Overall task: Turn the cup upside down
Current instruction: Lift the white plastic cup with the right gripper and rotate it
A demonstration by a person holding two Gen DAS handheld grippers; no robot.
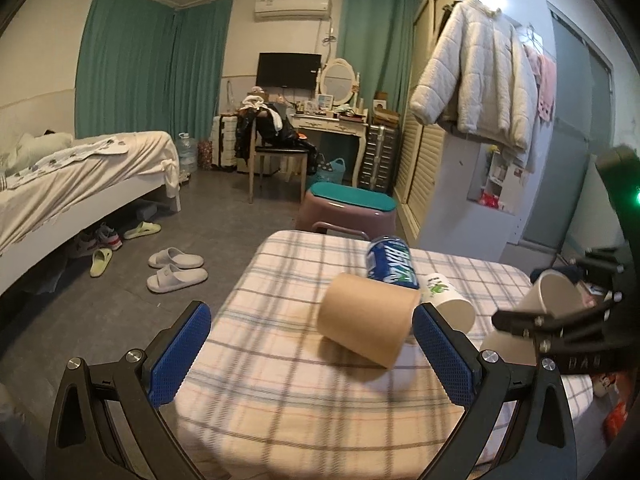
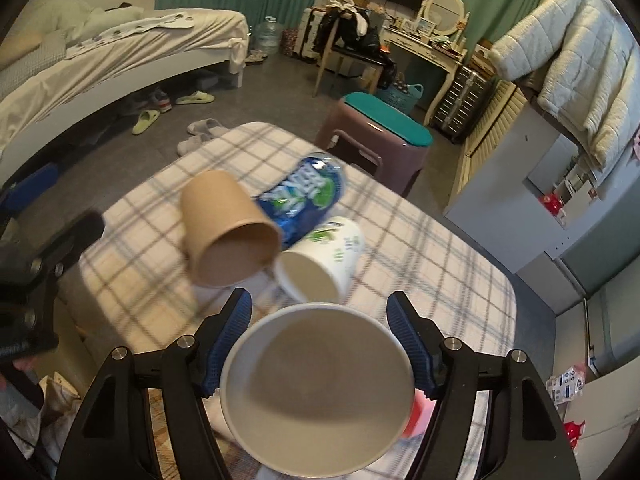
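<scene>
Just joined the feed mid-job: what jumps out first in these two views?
The white paper cup fills the right wrist view, held between the right tool's blue pads with its mouth facing the camera. Beyond it, on the plaid tablecloth, a brown cup, a blue can and a printed white cup are clustered together. The left tool is open.

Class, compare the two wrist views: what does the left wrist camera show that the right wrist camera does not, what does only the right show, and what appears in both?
Only the left wrist view shows the air conditioner and the open left gripper, holding nothing.

Only the right wrist view looks into the white cup held in the right gripper, open mouth facing the camera.

Both show the brown cup, the blue can and the printed white cup, all tipped on the checked tablecloth.
</scene>
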